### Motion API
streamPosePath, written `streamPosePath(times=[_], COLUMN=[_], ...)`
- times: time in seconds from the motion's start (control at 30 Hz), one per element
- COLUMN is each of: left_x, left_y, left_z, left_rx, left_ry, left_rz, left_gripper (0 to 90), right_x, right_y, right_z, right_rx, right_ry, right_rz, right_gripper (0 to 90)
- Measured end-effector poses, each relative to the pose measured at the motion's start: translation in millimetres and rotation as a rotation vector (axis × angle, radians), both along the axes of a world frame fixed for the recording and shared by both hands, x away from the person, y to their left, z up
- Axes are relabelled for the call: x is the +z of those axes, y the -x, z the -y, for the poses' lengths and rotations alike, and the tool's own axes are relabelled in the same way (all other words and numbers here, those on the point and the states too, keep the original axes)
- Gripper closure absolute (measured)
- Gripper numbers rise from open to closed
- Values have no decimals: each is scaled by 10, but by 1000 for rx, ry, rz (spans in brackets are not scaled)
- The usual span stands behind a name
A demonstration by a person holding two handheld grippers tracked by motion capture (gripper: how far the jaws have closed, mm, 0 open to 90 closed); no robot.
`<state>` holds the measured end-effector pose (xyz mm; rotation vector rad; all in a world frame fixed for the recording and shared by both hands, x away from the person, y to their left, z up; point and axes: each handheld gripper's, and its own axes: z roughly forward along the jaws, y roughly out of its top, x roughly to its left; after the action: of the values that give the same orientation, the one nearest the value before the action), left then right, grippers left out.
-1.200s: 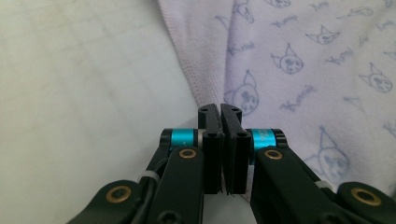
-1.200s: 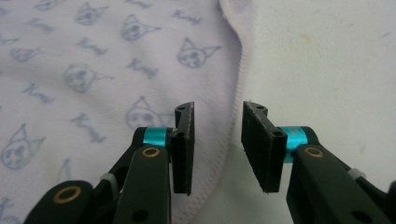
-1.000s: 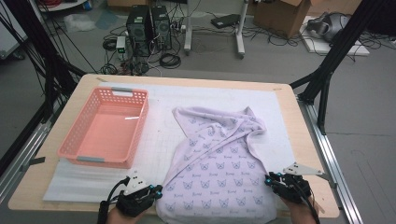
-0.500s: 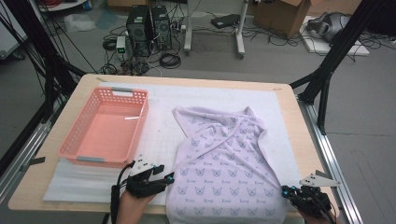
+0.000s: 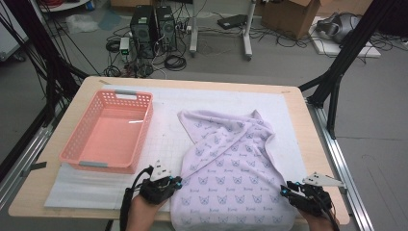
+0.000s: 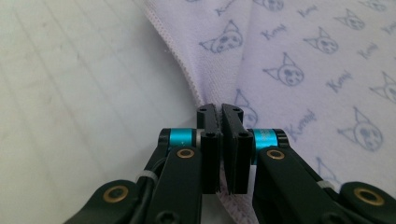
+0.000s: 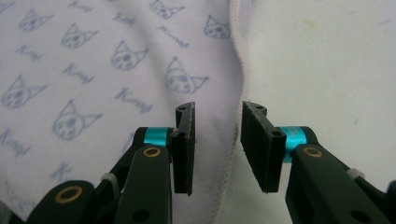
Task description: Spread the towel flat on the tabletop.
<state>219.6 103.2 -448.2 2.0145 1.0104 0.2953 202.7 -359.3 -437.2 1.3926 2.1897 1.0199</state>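
Note:
A lilac cloth (image 5: 231, 159) printed with cat faces lies spread on the white mat, its near edge at the table's front. My left gripper (image 5: 174, 183) is at the cloth's near left edge. In the left gripper view its jaws (image 6: 219, 109) are shut on the cloth's hem, with the cloth (image 6: 303, 60) running off to the right. My right gripper (image 5: 287, 191) is at the near right edge. Its jaws (image 7: 217, 109) have just been opening and stand apart. The stitched hem of the cloth (image 7: 93, 60) passes between them, and neither pad presses on it.
A pink plastic basket (image 5: 71, 144) stands with nothing in it on the left of the mat (image 5: 226, 98). The wooden table (image 5: 315, 139) ends just right of the cloth. Black frame legs, computers and cables stand on the floor beyond.
My left gripper has moved right onto the cloth's left hem. The near part of the cloth lies flatter and wider than before. The right hand has hardly shifted.

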Motion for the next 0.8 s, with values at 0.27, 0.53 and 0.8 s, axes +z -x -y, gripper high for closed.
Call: streamPosePath(times=[0.27, 0.53, 0.8], left_x=[-7, 18, 19], left_y=[296, 155, -166], left_z=[-248, -254, -153], left_rx=[-24, 29, 48], left_ry=[31, 122, 144], left_rz=[-12, 20, 22], left_gripper=[832, 514, 491], right_x=[-72, -14, 33], right_y=[-202, -2, 263], right_z=[-285, -17, 158], right_rx=[48, 17, -23], right_ry=[29, 56, 35], right_rz=[-6, -41, -45], right_gripper=[658, 874, 685])
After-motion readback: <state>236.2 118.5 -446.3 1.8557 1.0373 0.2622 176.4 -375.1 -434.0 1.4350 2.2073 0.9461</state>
